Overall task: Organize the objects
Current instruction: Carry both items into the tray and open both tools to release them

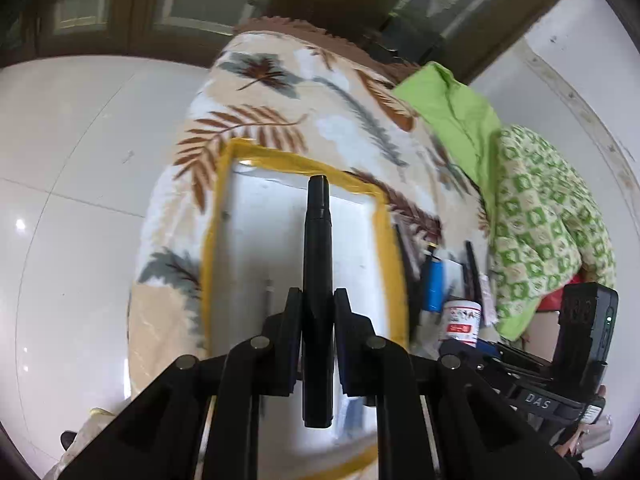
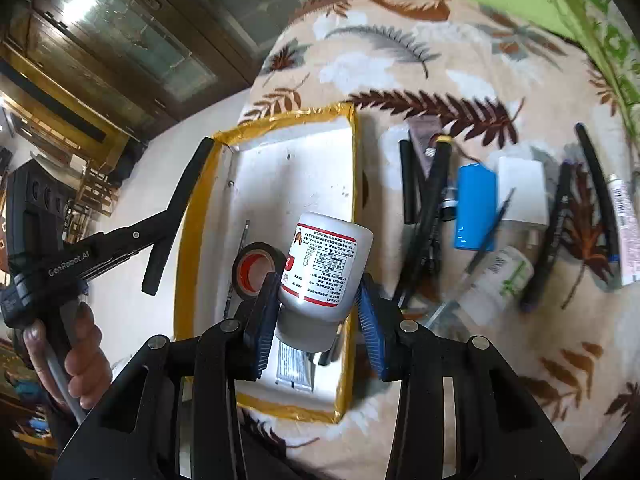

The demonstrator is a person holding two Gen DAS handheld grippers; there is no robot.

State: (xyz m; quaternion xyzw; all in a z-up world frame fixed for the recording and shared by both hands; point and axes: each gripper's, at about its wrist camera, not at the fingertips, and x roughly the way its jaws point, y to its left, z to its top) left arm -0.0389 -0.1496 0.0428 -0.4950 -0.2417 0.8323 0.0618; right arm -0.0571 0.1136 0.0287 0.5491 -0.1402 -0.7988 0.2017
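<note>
On the far left of the right wrist view, a person's hand (image 2: 76,356) holds the left gripper (image 2: 170,216), whose jaws are drawn in close on a black marker (image 2: 178,208); from its own camera the same marker (image 1: 318,280) sticks straight out ahead between the pads, over the white floor of the yellow-taped box (image 1: 224,216) that lies below and ahead of that gripper. Moving rightward, the box (image 2: 184,248) already holds a roll of black tape (image 2: 256,268) with a red core, a thin pencil-like stick (image 2: 244,232) along its left wall, and a small tube (image 2: 294,368) at the near end, just under the right gripper. The right gripper (image 2: 318,312), jaws about halfway apart, clamps a white pill bottle (image 2: 324,276) with a red-trimmed label, cap end toward the camera, hanging over the near right part of the box. Further right, well clear of the box on the leaf-patterned blanket (image 2: 460,380), the unsorted pile waits: black pens, a blue cylinder (image 2: 474,208), a white charger block (image 2: 522,188), and another white bottle (image 2: 500,280) with green print. The step in hand looks like the carry-and-drop: both items are over the box, not yet released. Next, each gripper should lower a little and part its jaws, the bottle set clear of the tape roll so it does not roll off.
</note>
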